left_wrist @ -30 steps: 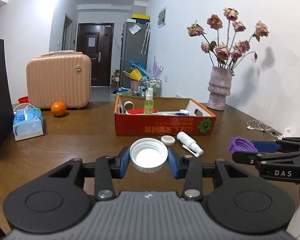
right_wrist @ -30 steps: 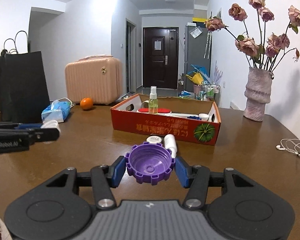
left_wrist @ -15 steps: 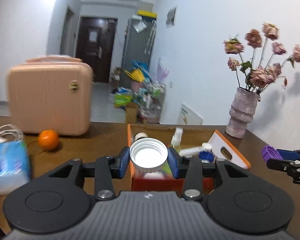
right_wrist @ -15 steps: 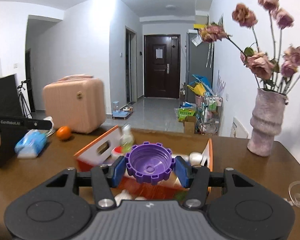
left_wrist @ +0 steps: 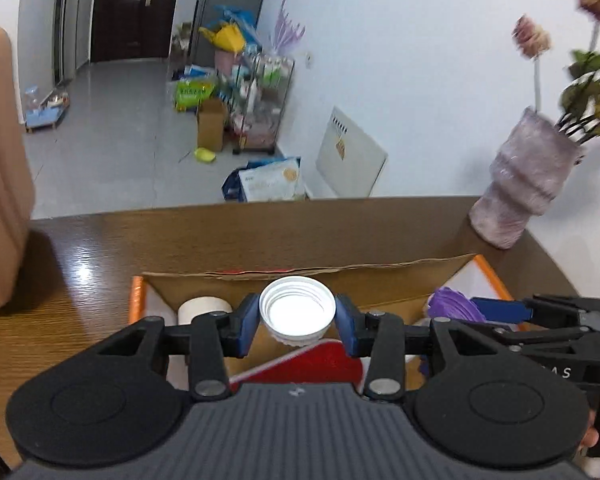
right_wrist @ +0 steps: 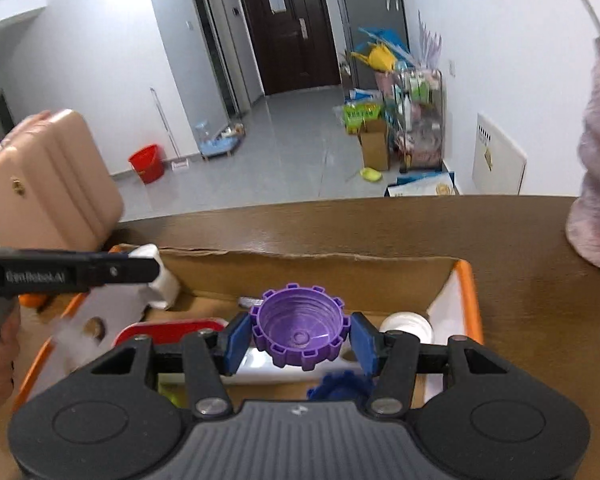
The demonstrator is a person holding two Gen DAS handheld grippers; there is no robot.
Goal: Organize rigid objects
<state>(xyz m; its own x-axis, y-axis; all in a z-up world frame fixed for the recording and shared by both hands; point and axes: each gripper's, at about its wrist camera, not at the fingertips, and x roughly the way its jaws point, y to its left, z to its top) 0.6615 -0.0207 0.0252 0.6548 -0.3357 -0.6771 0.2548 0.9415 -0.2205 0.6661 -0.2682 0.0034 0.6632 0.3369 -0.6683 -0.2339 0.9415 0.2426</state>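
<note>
Left wrist view has the white screw cap (left_wrist: 297, 313) pinched between the blue pads (left_wrist: 247, 325) of the left gripper (left_wrist: 297, 318), open side up, held above the cardboard box (left_wrist: 308, 278); at three o'clock from it the purple cap (left_wrist: 452, 307) sits in the right gripper (left_wrist: 466, 309), also over the box, with fingers of a hand (left_wrist: 598, 426) on the handle at four o'clock; inside the box a white tape roll (left_wrist: 202, 309) lies at nine o'clock of the white cap and a red lid (left_wrist: 312, 366) at six o'clock; a lilac vase (left_wrist: 524, 184) stands on the wooden table (left_wrist: 80, 272) at two o'clock.

Right wrist view shows the purple notched cap (right_wrist: 300, 334) clamped between the right gripper's (right_wrist: 300, 338) pads (right_wrist: 234, 342), hollow side up, above the box (right_wrist: 466, 300); a white bottle (right_wrist: 406, 324) lies at three o'clock of it and something blue (right_wrist: 340, 388), blurred, at six o'clock; the left gripper (right_wrist: 150, 266) reaches in from nine o'clock; a peach suitcase (right_wrist: 48, 180) stands at ten o'clock.
</note>
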